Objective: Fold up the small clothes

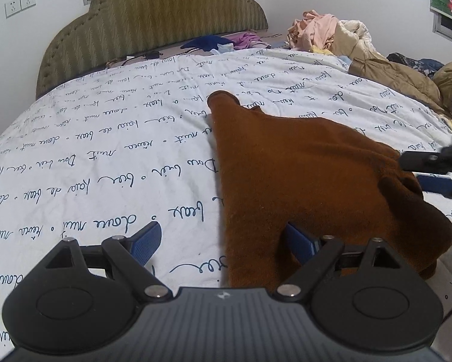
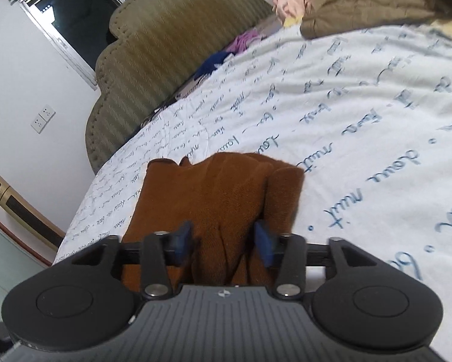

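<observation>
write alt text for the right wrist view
A brown fleecy garment lies partly folded on a white bedspread with blue handwriting print, bunched between the parted blue pads of the right gripper. An olive scalloped headboard stands behind.

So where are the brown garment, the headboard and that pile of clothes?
brown garment (image 1: pixel 301 181), left wrist view, middle of the cloth.
headboard (image 1: pixel 153 24), left wrist view, its striped padded face.
pile of clothes (image 1: pixel 319 31), left wrist view, the pink piece on top.

Was a home bedroom: bed with white script-printed quilt (image 1: pixel 105 157), scalloped olive upholstered headboard (image 1: pixel 153 24), heap of loose pastel clothes (image 1: pixel 322 33).
</observation>
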{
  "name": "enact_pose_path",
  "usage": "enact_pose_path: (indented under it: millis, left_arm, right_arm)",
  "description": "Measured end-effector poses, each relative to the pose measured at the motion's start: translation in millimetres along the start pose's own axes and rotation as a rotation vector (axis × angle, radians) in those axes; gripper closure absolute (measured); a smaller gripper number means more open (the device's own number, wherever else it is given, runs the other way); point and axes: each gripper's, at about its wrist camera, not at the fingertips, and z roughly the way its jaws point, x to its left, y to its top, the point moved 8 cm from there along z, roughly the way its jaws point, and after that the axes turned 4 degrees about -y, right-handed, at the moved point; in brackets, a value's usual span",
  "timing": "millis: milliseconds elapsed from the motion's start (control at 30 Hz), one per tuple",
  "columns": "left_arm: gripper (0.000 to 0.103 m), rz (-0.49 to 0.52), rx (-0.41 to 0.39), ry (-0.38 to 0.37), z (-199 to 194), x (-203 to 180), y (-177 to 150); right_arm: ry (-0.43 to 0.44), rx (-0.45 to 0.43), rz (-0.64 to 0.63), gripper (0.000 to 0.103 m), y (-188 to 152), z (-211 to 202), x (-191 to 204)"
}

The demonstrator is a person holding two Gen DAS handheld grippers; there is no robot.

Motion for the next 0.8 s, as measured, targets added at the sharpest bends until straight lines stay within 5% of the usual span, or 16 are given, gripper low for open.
enact_pose_path:
  millis: [100,200,333,433,533,600,667,800]
  left_arm:
    - [0.013,-0.042,-0.003,-0.074,-2.0,10.6,-0.2]
    - [0.013,-0.169,0.068,-0.240,8.7,25.5,-7.3]
    - [0.013,-0.415,0.164,-0.496,30.1,31.0,-12.1]
    - [0.013,-0.501,0.182,-0.608,42.3,21.7,-10.0]
    - [0.016,-0.487,0.173,-0.603,47.8,12.4,-9.2]
    - [0.057,-0.465,0.154,-0.534,47.8,13.9,-10.7]
    - [0.071,-0.457,0.146,-0.514,47.4,18.9,-12.7]
    - [0.083,-0.450,0.106,-0.486,30.8,29.2,-13.9]
  right_arm:
    - [0.021,0.011,0.026,0.026,-3.6,-16.0,-8.7]
    - [0.115,0.064,0.087,0.013,-10.7,-28.8,-19.0]
    - [0.190,0.159,0.169,0.012,-24.6,-16.7,-26.1]
    - [0.207,0.194,0.160,0.013,-33.7,6.6,-15.6]
    - [0.235,0.204,0.131,0.023,-35.5,26.9,4.9]
    - [0.210,0.208,0.114,0.047,-37.4,39.9,13.1]
    - [0.192,0.223,0.126,0.067,-40.6,49.4,15.5]
    - [0.233,0.226,0.171,0.072,-45.2,50.5,21.3]
